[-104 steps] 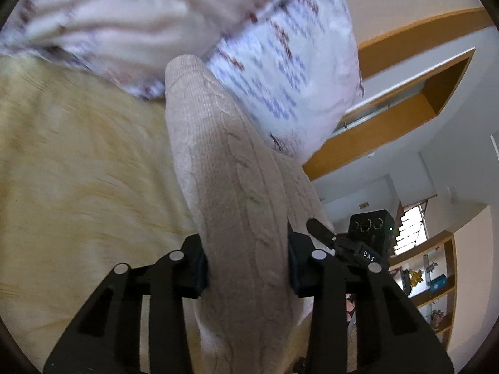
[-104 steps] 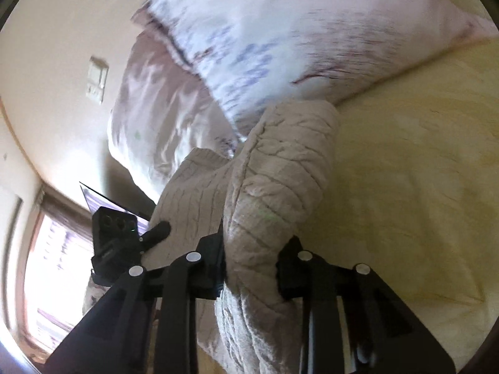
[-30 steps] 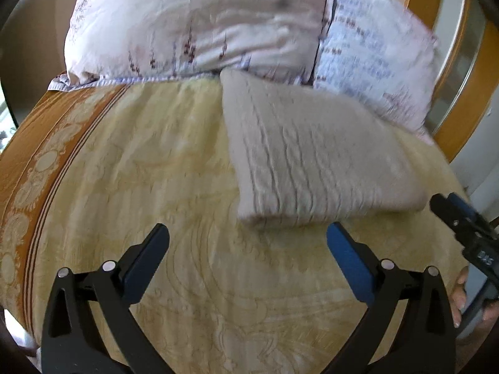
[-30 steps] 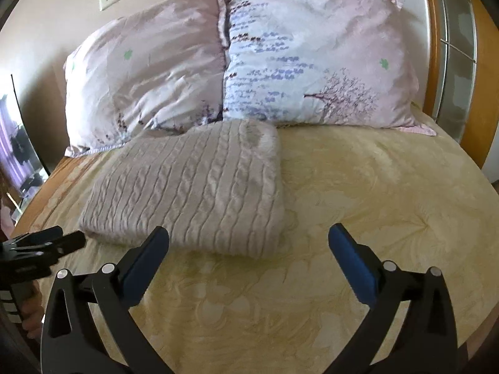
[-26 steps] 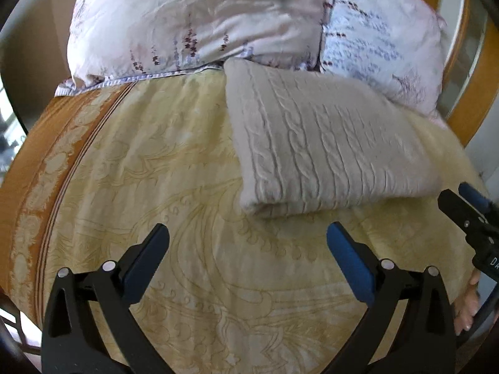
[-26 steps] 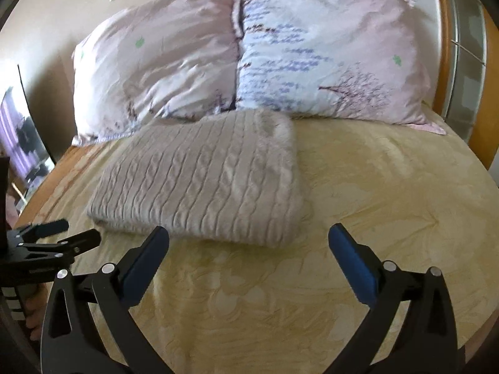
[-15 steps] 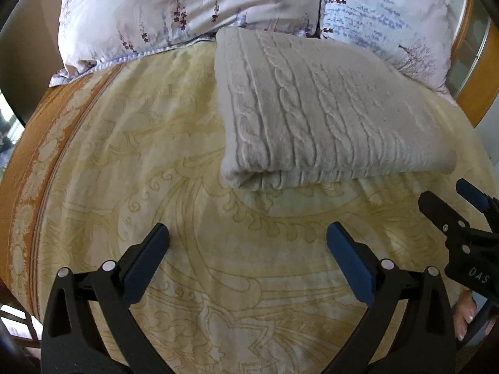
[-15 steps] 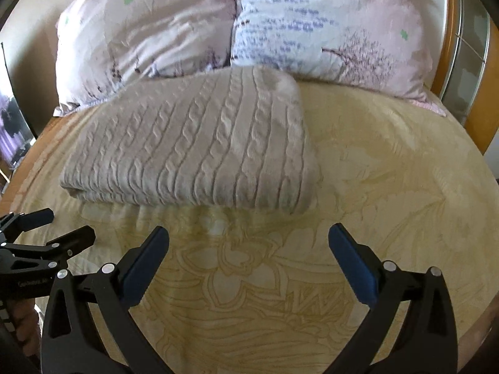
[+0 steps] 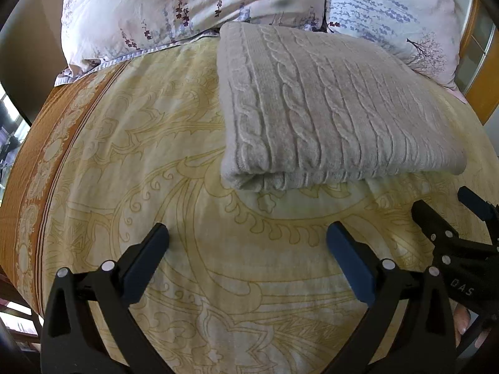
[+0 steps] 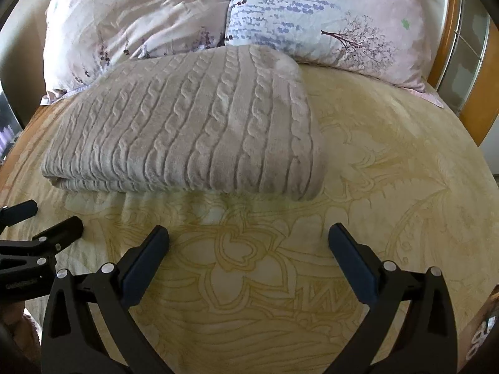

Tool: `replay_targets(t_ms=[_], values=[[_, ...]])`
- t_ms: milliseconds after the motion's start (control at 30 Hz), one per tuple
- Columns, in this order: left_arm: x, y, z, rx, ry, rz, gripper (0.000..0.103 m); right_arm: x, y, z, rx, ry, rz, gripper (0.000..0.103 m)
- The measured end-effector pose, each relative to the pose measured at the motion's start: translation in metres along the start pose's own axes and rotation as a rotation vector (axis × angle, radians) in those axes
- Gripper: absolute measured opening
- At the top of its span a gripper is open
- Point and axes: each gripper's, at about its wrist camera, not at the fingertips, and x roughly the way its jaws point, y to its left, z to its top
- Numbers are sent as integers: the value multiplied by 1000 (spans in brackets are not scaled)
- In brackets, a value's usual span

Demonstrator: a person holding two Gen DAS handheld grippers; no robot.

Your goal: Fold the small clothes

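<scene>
Near the head edge of the bed (image 9: 131,162), touching two floral pillows (image 10: 312,15), lies the cable-knit sweater (image 10: 193,124), folded into a compact rectangle. Left gripper (image 9: 246,243) and right gripper (image 10: 248,243) hover apart from it above the yellow bedspread, both spread wide and holding nothing. Folding appears complete; the next move would likely be retreat or fetching another garment.
</scene>
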Motion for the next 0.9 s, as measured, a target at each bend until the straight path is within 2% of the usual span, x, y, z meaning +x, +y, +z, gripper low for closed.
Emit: replay_targets(t_ms=[900], values=[[0, 0, -2, 6, -19, -2, 101, -1, 0, -2, 1, -10, -1, 102]])
